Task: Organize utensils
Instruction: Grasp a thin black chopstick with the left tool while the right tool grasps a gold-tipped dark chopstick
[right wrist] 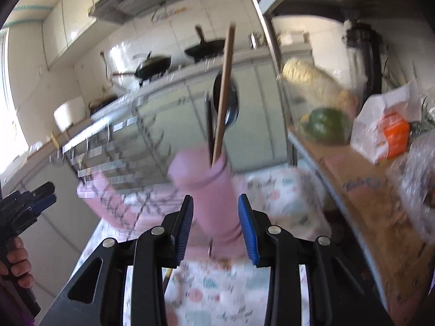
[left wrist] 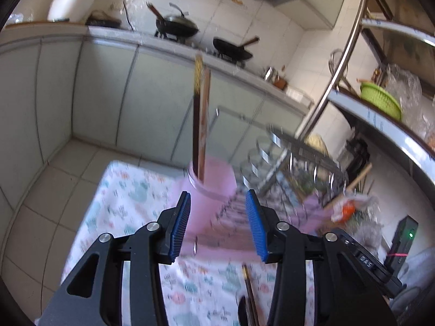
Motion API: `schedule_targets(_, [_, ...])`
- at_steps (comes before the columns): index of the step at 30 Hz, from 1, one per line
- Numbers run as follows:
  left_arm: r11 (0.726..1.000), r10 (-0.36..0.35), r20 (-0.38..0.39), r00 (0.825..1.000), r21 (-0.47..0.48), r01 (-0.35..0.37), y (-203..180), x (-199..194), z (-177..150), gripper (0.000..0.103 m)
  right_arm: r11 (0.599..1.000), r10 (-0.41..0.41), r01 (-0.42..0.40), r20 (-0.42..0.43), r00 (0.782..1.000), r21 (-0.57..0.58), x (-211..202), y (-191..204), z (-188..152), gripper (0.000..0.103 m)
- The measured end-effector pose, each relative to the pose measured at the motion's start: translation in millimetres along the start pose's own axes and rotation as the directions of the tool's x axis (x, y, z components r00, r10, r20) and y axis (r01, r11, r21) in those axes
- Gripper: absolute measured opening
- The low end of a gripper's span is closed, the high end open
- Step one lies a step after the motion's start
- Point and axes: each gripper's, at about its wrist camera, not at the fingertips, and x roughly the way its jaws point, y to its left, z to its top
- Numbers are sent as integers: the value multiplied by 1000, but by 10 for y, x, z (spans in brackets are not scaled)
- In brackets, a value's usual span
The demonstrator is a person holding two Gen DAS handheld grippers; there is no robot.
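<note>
1. Pink plastic utensil cup (left wrist: pixel 210 179) – upright on patterned-cloth bench (left wrist: pixel 130 190), attached to pink dish rack (left wrist: pixel 272 179).
2. Contents: brown wooden chopsticks (left wrist: pixel 199 114), approx. two; black spoon (right wrist: pixel 227 100). Blurred.
3. Left hand-held gripper (left wrist: pixel 217 222) – jaws apart, holding nothing.
4. Right hand-held gripper (right wrist: pixel 216 226) – jaws apart, flanking cup.
5. Loose dark chopsticks (left wrist: pixel 250 293) on bench.

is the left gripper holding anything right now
No, the left gripper has its jaws spread open and empty, with the pink cup beyond them.
</note>
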Motion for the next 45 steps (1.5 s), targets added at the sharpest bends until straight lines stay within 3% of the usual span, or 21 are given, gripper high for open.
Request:
schedule_targets(7, [999,-24,-157,987,39,31,-95,142,-405,42,999,30,-28,-108,994,21,62,52,-286,34])
schedule_targets(10, [998,-39,-236,971,39,50,-120,213,-594,42,998,46,-41,-153,987,37,88,66,-378,34])
schedule_targets(17, [993,-108,-429,897,-13,113,-137,428,-976,42,996,79,-67,-233,969,62,127,60,-549,34])
schedule_targets(23, [985,-173,-536,826,-96,144,-81,603,-1231,42,991,113,-90,-271,956,96,150,16,-624,34])
schedule_targets(27, [978,-204,-569,797,-146,146,-56,697,-1335,42,988,130,-101,-289,948,115,190,3,-660,34])
schedule_targets(35, [972,-231,-622,748,-187,144,-102,913,-1460,23,986,144,-109,-304,942,128,241,-16,-692,34])
schedule_targets(37, [966,-252,-623,741,-206,155,-110,944,-1479,16,985,146,-109,-308,940,133,257,-28,-698,34])
schedule_targets(38, [967,-248,-620,745,-202,153,-117,947,-1477,6,985,147,-109,-310,939,136,264,-32,-701,34])
schedule_targets(40, [966,-251,-614,749,-203,157,-111,942,-1469,4,984,151,-111,-314,937,141,275,-38,-708,34])
schedule_targets(45, [971,-233,-578,782,-182,155,-89,847,-1393,0,982,163,-120,-333,929,147,316,-21,-740,34])
